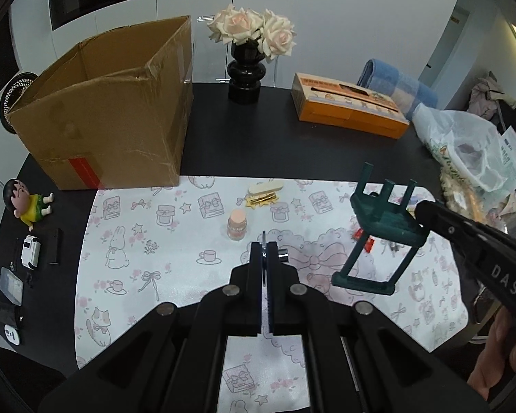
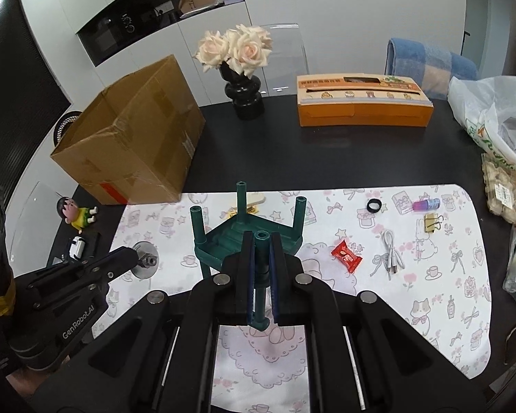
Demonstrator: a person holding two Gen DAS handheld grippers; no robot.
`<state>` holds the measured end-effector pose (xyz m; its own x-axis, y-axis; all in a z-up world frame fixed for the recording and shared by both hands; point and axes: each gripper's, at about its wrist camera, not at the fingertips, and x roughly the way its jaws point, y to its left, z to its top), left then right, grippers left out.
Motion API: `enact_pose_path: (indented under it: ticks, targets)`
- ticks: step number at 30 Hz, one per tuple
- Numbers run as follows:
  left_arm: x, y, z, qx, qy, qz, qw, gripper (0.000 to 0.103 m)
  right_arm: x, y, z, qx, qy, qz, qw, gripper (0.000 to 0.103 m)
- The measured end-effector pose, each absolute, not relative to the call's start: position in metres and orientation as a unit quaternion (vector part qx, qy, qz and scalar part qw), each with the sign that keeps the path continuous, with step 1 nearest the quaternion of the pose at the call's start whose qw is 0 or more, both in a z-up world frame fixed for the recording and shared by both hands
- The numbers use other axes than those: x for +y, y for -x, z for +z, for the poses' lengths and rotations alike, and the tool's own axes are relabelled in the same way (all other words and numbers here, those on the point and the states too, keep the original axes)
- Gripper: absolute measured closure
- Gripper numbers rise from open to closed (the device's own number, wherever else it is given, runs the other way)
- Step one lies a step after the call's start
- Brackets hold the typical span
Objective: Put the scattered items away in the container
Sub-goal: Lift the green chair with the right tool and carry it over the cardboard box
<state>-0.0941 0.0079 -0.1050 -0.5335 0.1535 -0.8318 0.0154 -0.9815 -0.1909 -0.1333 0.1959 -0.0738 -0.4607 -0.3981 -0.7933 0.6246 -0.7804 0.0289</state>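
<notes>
The open cardboard box (image 1: 99, 117) (image 2: 134, 151) stands at the back left of the table. My left gripper (image 1: 265, 249) (image 2: 134, 257) is shut on a thin metal disc with a bolt (image 2: 145, 258), held low over the patterned mat (image 1: 175, 275). My right gripper (image 2: 261, 244) (image 1: 421, 218) is shut on one leg of a dark green toy stool (image 2: 247, 237) (image 1: 382, 220), which hangs tilted, legs up, above the mat. On the mat lie a pink-lidded jar (image 1: 237, 227), a beige and gold hair clip (image 1: 265, 194), a red candy (image 2: 346, 256), a white cable (image 2: 388, 251), a black ring (image 2: 374, 205), a purple bottle (image 2: 426, 204) and a gold binder clip (image 2: 431, 223).
A black vase of roses (image 1: 244, 79) and an orange tissue box (image 1: 347, 108) stand at the back. Plastic bags (image 2: 498, 120) crowd the right edge. A cartoon figurine (image 1: 25, 203), a toy car (image 1: 30, 251) and small gadgets lie left of the mat.
</notes>
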Motion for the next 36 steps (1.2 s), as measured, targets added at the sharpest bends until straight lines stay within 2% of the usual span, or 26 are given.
enact_pose_path:
  ticks: [14, 24, 36]
  targets:
    - [-0.039, 0.132, -0.067, -0.085, 0.456, 0.886, 0.017, 0.101, 0.132, 0.131, -0.046, 0.160, -0.401, -0.839, 0.332, 0.096]
    - [-0.105, 0.176, -0.017, -0.088, 0.412, 0.907, -0.017, 0.101, 0.062, 0.143, -0.008, 0.186, -0.365, -0.843, 0.348, 0.096]
    - [-0.183, 0.232, 0.000, -0.117, 0.409, 0.904, -0.050, 0.101, -0.040, 0.171, 0.008, 0.194, -0.374, -0.825, 0.376, 0.096]
